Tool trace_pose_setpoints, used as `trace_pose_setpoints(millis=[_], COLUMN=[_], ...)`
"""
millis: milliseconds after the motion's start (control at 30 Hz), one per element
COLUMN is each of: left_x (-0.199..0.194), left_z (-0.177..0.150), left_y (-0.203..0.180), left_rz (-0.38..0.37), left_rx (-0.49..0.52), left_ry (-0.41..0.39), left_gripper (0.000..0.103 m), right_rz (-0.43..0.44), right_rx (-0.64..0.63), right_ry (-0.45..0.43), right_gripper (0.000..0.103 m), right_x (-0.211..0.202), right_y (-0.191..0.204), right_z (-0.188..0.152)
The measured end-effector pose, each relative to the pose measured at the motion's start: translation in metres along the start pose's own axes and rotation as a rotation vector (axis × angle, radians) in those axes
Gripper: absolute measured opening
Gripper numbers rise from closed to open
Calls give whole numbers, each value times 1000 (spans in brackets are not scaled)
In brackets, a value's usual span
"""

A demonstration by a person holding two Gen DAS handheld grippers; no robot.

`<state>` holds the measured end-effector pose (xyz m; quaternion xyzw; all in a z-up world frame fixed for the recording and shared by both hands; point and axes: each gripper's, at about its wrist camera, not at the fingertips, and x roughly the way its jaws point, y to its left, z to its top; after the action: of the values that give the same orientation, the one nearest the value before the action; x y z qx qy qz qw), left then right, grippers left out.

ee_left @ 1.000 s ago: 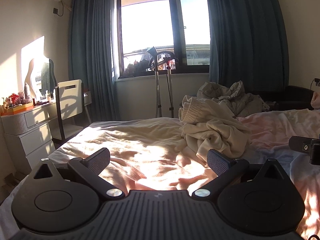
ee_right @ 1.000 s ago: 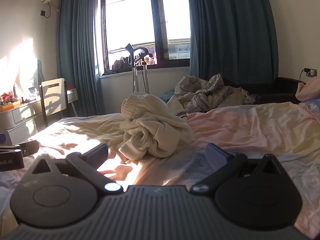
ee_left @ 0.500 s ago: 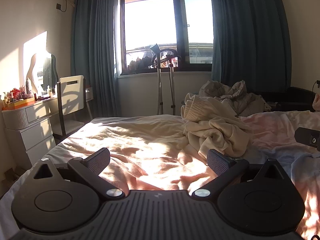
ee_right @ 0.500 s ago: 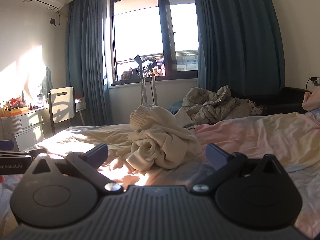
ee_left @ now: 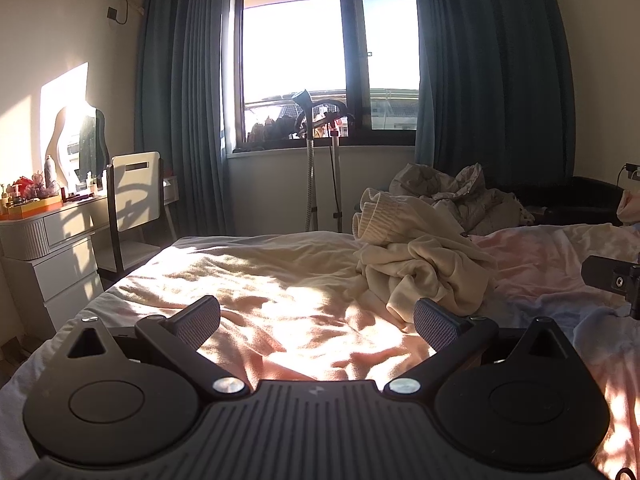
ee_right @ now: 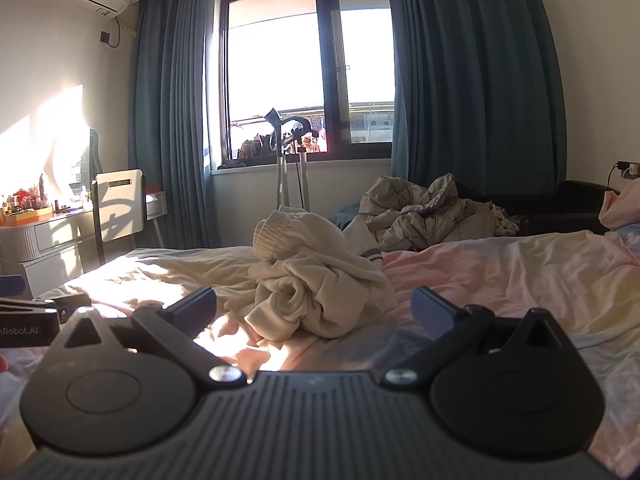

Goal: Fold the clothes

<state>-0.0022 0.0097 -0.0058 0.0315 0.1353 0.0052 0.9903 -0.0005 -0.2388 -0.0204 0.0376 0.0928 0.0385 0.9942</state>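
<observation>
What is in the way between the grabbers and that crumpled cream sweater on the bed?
Nothing that shows. Only bare, rumpled bed sheet lies between the open right gripper and the cream sweater, and between the open left gripper and it. The grey bedding pile sits behind the sweater, out of the way.

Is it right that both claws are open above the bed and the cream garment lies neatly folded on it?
Not quite. The left claw and right claw are open above the bed, but the cream garment lies in a crumpled heap, not folded, as the right wrist view shows.
</observation>
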Motion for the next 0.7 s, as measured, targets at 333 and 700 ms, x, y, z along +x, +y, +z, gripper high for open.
trace_pose_setpoints(millis=[333,700], left_x=[-4,21], left_z=[1,17], left_y=[3,-7], left_rz=[-12,-71], left_rx=[-33,-26], left_ry=[-10,21], left_gripper=[103,103], right_rz=[13,-47], right_rx=[43,63], right_ry=[9,-2], right_gripper=[103,103], right_x=[-1,30], right_y=[-5,-8], right_z=[1,28])
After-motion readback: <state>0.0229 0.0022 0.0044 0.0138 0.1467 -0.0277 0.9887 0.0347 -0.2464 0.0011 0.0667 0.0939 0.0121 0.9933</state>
